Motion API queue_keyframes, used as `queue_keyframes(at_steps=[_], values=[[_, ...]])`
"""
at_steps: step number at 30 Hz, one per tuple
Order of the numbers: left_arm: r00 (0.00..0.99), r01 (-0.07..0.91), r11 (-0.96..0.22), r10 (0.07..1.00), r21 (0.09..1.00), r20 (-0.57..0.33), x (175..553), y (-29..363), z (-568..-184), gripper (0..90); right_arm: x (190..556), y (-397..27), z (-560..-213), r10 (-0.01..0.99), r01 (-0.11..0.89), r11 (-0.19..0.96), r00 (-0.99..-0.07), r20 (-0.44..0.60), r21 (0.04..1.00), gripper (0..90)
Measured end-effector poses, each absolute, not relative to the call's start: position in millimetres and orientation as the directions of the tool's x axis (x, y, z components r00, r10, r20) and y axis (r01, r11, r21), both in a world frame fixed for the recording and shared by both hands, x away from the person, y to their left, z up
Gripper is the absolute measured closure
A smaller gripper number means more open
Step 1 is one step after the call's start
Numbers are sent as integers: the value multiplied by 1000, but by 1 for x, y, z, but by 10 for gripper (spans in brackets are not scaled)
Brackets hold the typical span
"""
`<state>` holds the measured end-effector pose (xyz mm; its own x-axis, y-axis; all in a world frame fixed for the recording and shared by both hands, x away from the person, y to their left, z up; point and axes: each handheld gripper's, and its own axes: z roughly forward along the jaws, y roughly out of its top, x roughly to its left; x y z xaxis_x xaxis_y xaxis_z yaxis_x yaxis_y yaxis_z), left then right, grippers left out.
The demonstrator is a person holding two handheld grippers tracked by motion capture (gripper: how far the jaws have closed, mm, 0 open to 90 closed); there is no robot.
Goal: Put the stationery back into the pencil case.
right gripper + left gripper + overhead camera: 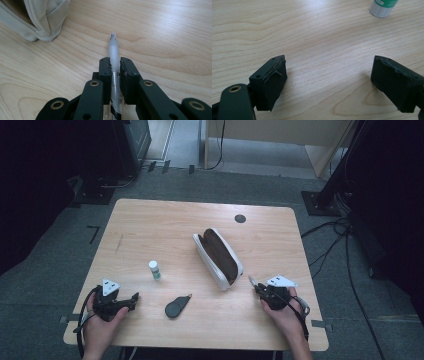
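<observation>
Right gripper view: right gripper [115,66] is clamped on a clear pen [113,50], jaws pressed to the barrel from both sides, frosted grip section and tip sticking out fwd past the pads. Pen tip points across bare wood, w/ the corner of the pencil case [37,22] just off to the upper left, near but not touching.

High view: pen sits in the right gripper [260,287] at the table's near right, just beside the near end of the case [218,257]. Case lies diagonally mid-table, mouth open, dark inside; can't tell if anything is in it. Left gripper [131,301] rests at near left, pointing toward a dark flat oval item [176,307] w/ a reddish tip, close but apart. A small white bottle w/ green label [155,269] stands upright btwn the left gripper and case.

Left gripper view: jaws stand wide apart, nothing btwn them, only table [317,37] wood; bottle base [384,7] at top right.

Progress, as I read it: pen pickup is done, grip looks firm and centred. Left to do: prob carry pen the short way to the case mouth and drop it in. Oval item and bottle are untouched so far and may follow. Roughly an early-to-mid stage.
</observation>
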<state>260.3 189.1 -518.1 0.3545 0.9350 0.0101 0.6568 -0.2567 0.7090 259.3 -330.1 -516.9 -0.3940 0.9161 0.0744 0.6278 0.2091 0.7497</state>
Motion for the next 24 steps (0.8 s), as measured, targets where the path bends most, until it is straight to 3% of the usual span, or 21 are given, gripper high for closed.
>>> queue_keyframes(at_steps=[13, 24], values=[[355, 657, -257, 935, 709, 10, 260, 189, -518, 134, 253, -326, -474, 917, 563, 81, -366, 160, 823, 805], [355, 657, -257, 935, 709, 10, 260, 189, -518, 134, 258, -309, -428, 901, 511, 64, -400, 171, 857, 805]])
